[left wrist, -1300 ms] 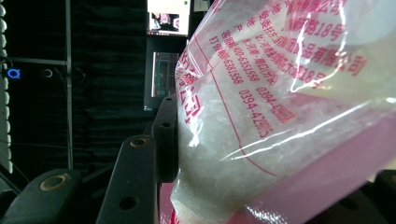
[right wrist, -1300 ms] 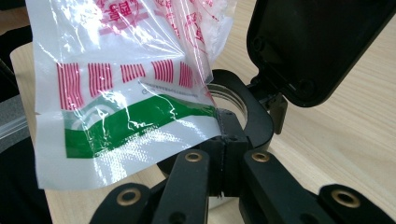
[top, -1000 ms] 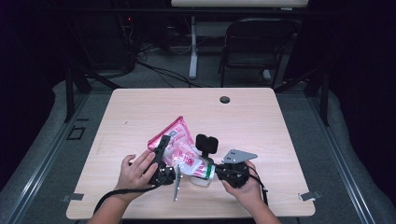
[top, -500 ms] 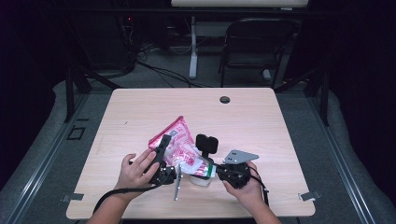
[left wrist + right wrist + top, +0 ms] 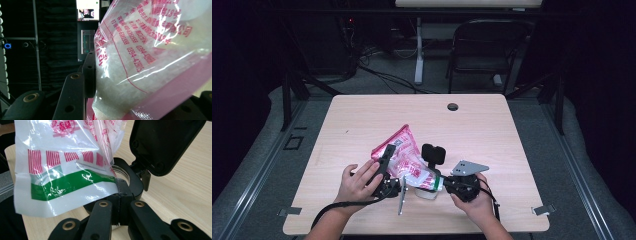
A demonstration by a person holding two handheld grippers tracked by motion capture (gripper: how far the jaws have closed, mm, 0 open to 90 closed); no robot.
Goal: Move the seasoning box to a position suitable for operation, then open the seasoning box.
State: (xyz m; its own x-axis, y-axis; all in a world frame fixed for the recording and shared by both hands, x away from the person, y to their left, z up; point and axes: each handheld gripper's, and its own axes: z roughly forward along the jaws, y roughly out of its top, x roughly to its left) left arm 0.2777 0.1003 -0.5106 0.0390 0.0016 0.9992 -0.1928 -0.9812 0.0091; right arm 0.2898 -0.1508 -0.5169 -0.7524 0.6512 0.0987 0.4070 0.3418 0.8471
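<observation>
A pink and white plastic bag (image 5: 404,161) with red print and a green band is held tilted over the table's front middle. My left gripper (image 5: 387,159) is shut on the bag's body (image 5: 150,50); one black finger (image 5: 88,72) presses its side and the other is hidden behind the bag. My right gripper (image 5: 438,181) is shut on the bag's lower edge (image 5: 75,182), its jaws pinched together (image 5: 120,188). Just under that edge stands a small jar (image 5: 125,173) with a black rim, its black flip lid (image 5: 162,145) standing open (image 5: 433,154).
The wooden table (image 5: 512,135) has a round cable hole (image 5: 452,106) near its far edge. A black chair (image 5: 487,50) and a desk leg stand beyond it. Both hands sit close to the front edge.
</observation>
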